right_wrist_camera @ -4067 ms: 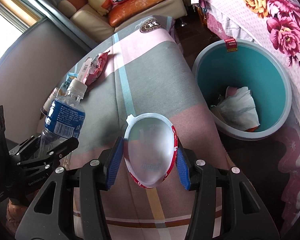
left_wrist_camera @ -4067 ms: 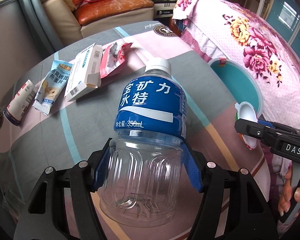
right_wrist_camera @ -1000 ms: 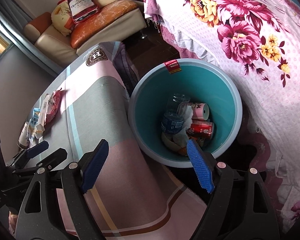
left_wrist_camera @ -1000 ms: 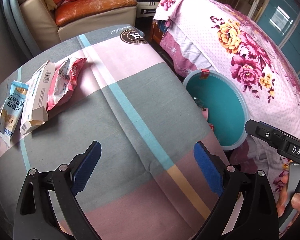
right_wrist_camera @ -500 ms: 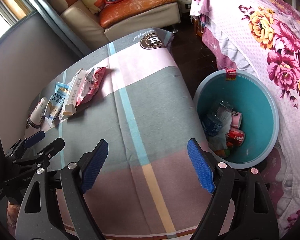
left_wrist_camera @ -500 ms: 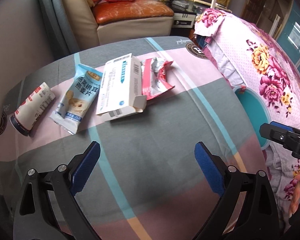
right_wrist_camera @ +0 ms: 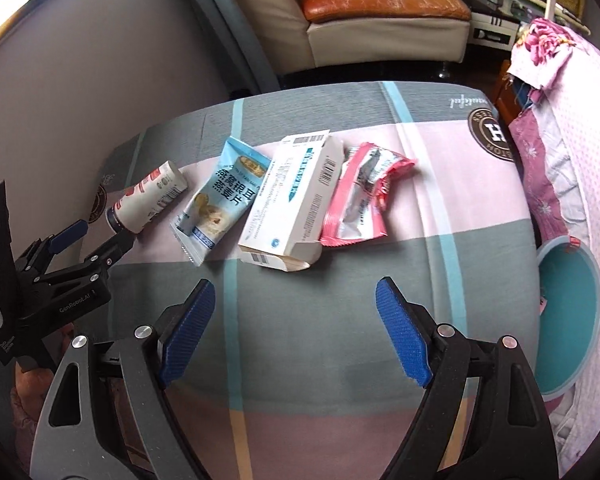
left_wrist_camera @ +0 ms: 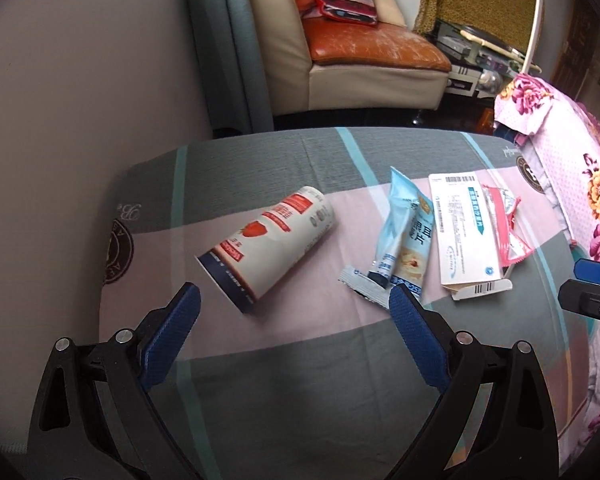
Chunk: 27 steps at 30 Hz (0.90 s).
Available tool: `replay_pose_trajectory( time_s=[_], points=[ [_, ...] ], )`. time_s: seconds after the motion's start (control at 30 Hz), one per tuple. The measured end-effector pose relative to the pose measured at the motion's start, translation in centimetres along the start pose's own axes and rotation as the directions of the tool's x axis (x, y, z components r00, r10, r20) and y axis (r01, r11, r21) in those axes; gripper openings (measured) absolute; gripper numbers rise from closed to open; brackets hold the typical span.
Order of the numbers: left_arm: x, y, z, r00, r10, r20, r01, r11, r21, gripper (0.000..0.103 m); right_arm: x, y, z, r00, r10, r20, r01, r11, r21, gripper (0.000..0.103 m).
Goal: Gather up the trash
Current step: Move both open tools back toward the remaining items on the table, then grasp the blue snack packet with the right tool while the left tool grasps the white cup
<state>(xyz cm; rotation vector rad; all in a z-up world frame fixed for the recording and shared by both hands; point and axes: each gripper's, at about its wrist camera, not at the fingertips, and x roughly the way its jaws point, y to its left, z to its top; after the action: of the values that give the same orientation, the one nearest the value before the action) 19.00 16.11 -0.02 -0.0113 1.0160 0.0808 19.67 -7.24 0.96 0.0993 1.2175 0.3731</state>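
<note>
1. Both tools are empty now. A few seconds ago the left tool [left_wrist_camera: 294,306] was clenched on a clear water bottle and the right tool [right_wrist_camera: 294,304] on a small white cup; a second ago both already stood released beside the teal bin [right_wrist_camera: 570,320], with the bottle lying in it among other rubbish. That round of dropping off looks finished.

2. Since then both views have swung away from the bin and back to the bench [left_wrist_camera: 340,380]. In the right wrist view the bin now sits at the right edge of the frame, only partly showing.

3. Four pieces of trash are left, lying in a row across the middle of the left wrist view:
   - a white and red paper cup [left_wrist_camera: 268,242] on its side, left of centre;
   - a light blue snack packet [left_wrist_camera: 404,240] just right of it;
   - a flattened white carton [left_wrist_camera: 462,236];
   - a pink wrapper [left_wrist_camera: 504,226], tucked against the carton's right side.

4. The left tool, jaws wide apart, frames the cup and the packet's lower end, touching neither. The right tool, equally released, hangs below the carton and wrapper in its own view.

5. My guess: the cup falls to the left tool, carton or wrapper to the right.
</note>
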Motion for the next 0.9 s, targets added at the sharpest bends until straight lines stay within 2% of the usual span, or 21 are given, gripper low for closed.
replay_pose_trajectory(
  time_s=[0.13, 0.3, 0.43, 0.6, 0.67, 0.73, 0.9],
  points=[
    [1.2, 2.5, 0.7, 1.0, 0.012, -0.008, -0.012, 1.0, -0.015, 0.095, 3.3, 2.4, 2.8, 0.998, 0.023, -0.054, -0.021, 0.999, 0.029, 0.079],
    [3.0, 3.9, 1.3, 1.0, -0.002, -0.022, 0.002, 1.0, -0.004, 0.095, 6.7, 3.2, 5.2, 0.993, 0.055, -0.106, -0.042, 0.992, 0.121, 0.078],
    [4.3, 3.8, 1.6, 0.999, -0.023, -0.03, 0.025, 0.999, 0.047, 0.095, 8.6, 3.4, 6.3, 0.986, 0.093, -0.136, -0.068, 0.981, 0.181, 0.065],
    [6.1, 3.3, 1.9, 0.999, -0.017, -0.043, 0.022, 0.994, 0.109, 0.095, 10.4, 4.4, 7.3, 0.981, 0.107, -0.16, -0.075, 0.978, 0.195, 0.062],
    [6.5, 3.3, 1.9, 0.998, -0.045, -0.045, 0.05, 0.993, 0.105, 0.094, 11.1, 4.8, 7.6, 0.979, 0.099, -0.176, -0.064, 0.979, 0.195, 0.062],
    [6.8, 3.2, 1.8, 0.997, -0.067, -0.048, 0.071, 0.992, 0.103, 0.079, 11.8, 5.0, 7.7, 0.978, 0.088, -0.189, -0.05, 0.979, 0.196, 0.061],
    [6.2, 3.5, 1.3, 0.993, -0.109, -0.05, 0.114, 0.988, 0.105, 0.07, 13.3, 5.7, 7.7, 0.973, 0.08, -0.215, -0.041, 0.983, 0.181, 0.061]
  ],
)
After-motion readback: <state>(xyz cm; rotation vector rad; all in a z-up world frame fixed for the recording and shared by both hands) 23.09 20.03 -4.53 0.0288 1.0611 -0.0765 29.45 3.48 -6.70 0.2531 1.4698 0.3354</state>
